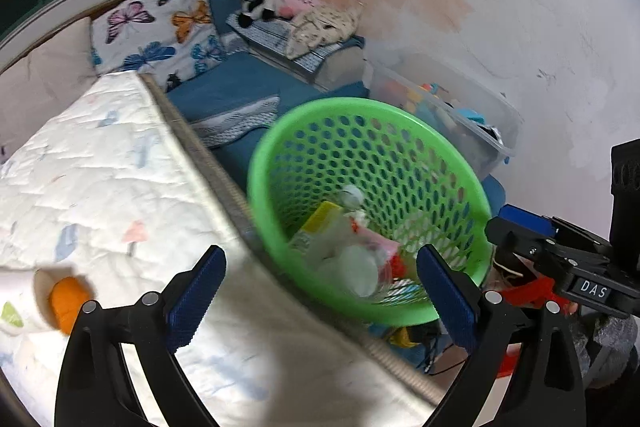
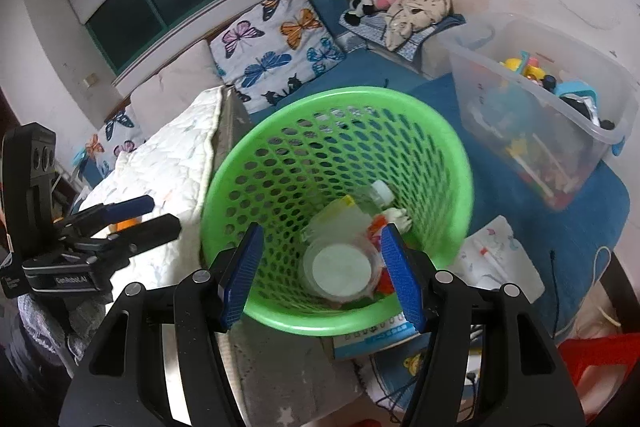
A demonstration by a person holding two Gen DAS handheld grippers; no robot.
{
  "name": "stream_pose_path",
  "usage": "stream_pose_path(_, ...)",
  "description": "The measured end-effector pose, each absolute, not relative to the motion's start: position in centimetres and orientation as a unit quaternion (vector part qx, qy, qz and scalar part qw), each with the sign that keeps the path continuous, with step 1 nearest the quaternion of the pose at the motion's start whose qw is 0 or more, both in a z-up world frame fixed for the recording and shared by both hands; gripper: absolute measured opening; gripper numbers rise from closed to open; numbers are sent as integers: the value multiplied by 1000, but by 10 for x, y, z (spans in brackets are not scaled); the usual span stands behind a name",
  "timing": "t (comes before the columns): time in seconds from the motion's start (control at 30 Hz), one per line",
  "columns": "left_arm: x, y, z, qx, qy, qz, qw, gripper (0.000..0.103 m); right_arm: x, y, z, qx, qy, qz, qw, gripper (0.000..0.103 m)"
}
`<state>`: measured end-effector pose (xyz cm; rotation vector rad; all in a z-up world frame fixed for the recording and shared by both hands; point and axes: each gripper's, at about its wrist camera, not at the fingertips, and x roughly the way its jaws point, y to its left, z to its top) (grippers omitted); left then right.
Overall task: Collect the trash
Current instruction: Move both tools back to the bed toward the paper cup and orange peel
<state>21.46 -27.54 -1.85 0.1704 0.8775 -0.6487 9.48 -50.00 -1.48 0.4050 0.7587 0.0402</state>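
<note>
Left wrist view: left tongs [image 1: 320,291] spread, empty, above mattress [image 1: 100,187] edge. Green basket [image 1: 280,155] just beside mattress, holding trash: white cup [image 1: 356,271], yellow carton [image 1: 320,219], small bottle [image 1: 351,195]. Orange item [image 1: 68,301] on mattress, blurred, possibly peel.

Right wrist view: right tongs [image 2: 322,275] spread, empty, over basket rim. Clear toy bin [image 2: 536,107] near basket.

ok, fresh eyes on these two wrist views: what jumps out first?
The bright green perforated basket dominates both views, beside the white quilted mattress, with trash already inside: a clear lidded cup, a small bottle and wrappers. Both grippers are open and empty, the right gripper over the basket's near rim. An orange item lies on the mattress near the left gripper.
</note>
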Motion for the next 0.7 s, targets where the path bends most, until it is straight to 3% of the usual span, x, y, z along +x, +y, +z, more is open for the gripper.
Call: stream_pose_path(0.7, 241, -61, -2, -5, 383, -114, 917, 90, 142, -380, -8, 123, 396, 139, 899, 62)
